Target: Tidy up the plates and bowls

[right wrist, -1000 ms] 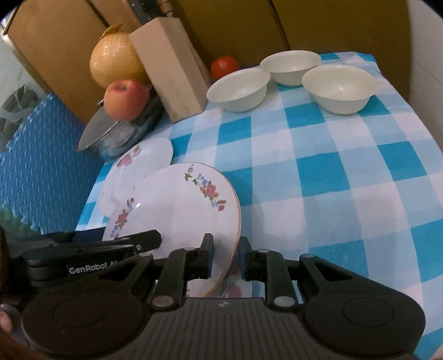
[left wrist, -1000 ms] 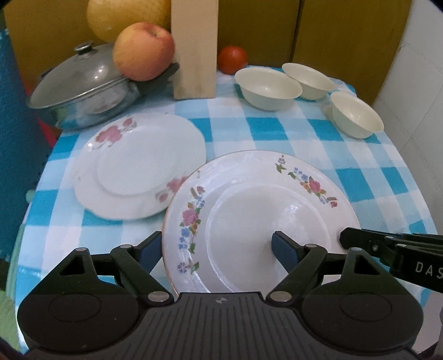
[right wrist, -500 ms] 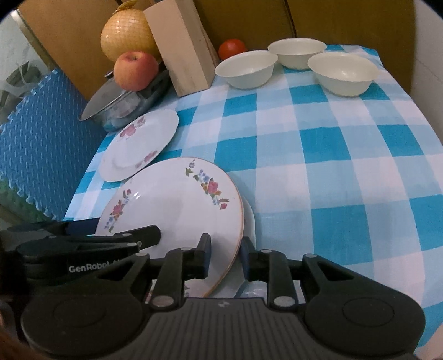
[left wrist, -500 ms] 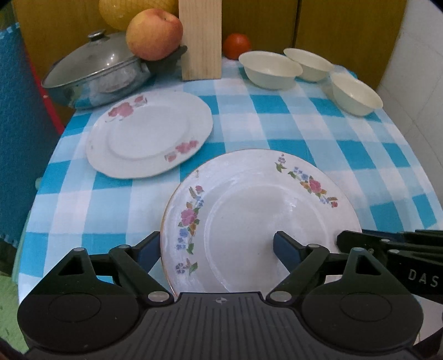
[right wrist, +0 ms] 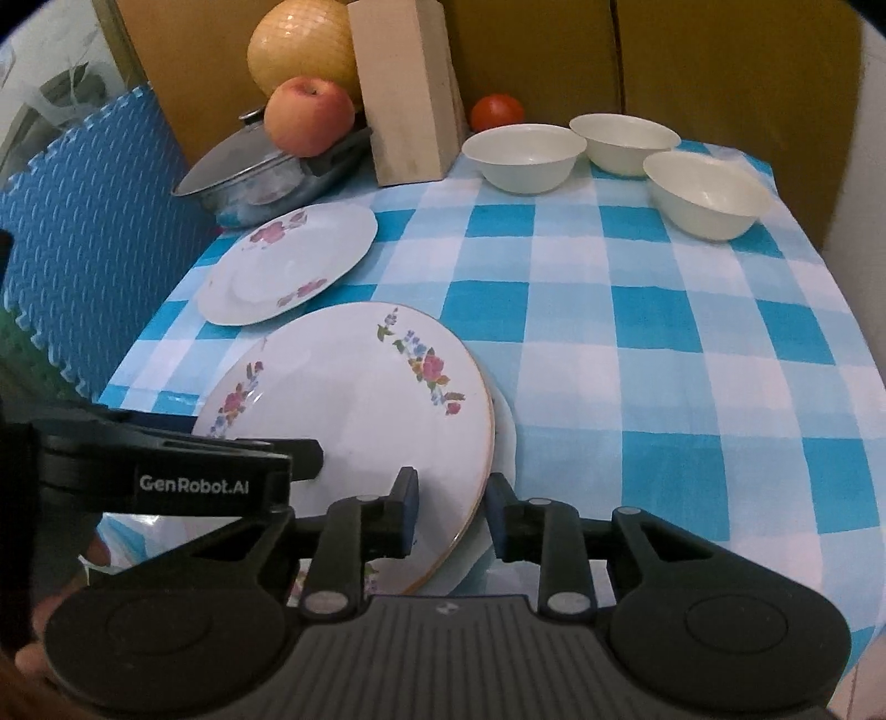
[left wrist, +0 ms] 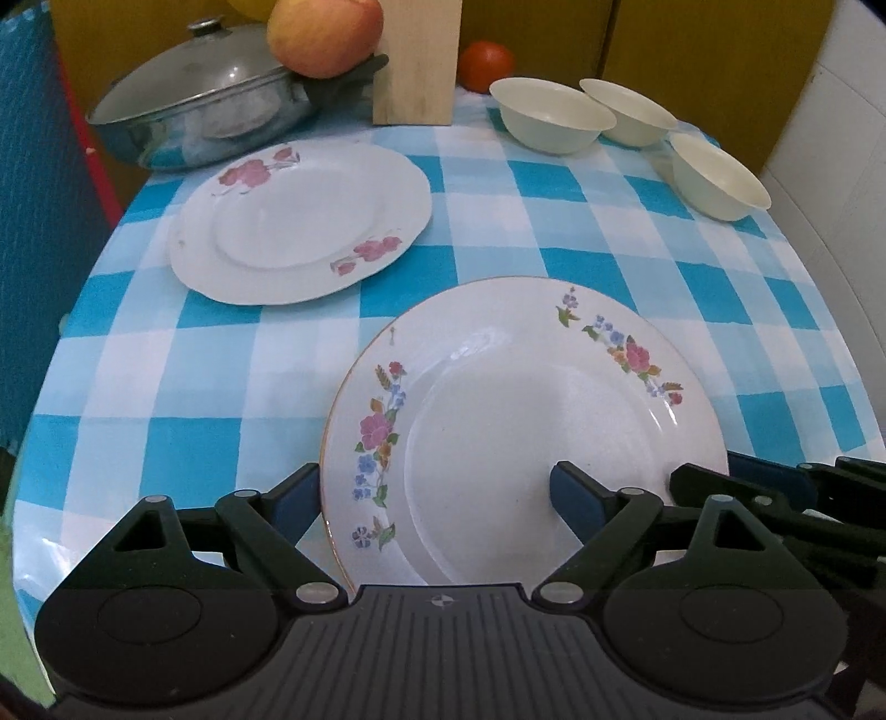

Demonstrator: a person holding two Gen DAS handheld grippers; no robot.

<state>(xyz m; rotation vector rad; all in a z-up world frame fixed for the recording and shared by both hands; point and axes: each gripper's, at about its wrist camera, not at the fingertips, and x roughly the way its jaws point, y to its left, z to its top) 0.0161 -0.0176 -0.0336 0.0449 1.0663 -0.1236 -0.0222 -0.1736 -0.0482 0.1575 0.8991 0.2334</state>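
A gold-rimmed floral plate (left wrist: 526,421) lies tilted at the table's near edge, also in the right wrist view (right wrist: 354,399), resting on another plate (right wrist: 506,437) beneath it. My left gripper (left wrist: 437,498) is open, one finger on each side of the plate's near rim. My right gripper (right wrist: 451,515) has its jaws narrowly apart astride the plate's right rim; contact is unclear. A second flowered plate (left wrist: 302,219) lies flat at the far left. Three cream bowls (left wrist: 551,113) (left wrist: 628,111) (left wrist: 717,177) stand at the far right.
A lidded steel pot (left wrist: 205,111) with an apple (left wrist: 324,33) on it, a wooden block (left wrist: 418,61) and a tomato (left wrist: 487,63) line the back edge. A blue foam mat (right wrist: 83,266) stands left. The checked tablecloth (right wrist: 664,360) drops off near both grippers.
Both grippers have pulled back and risen with the gold-rimmed plate between them; the far plate and bowls now sit further away. The right jaws look slightly wider.
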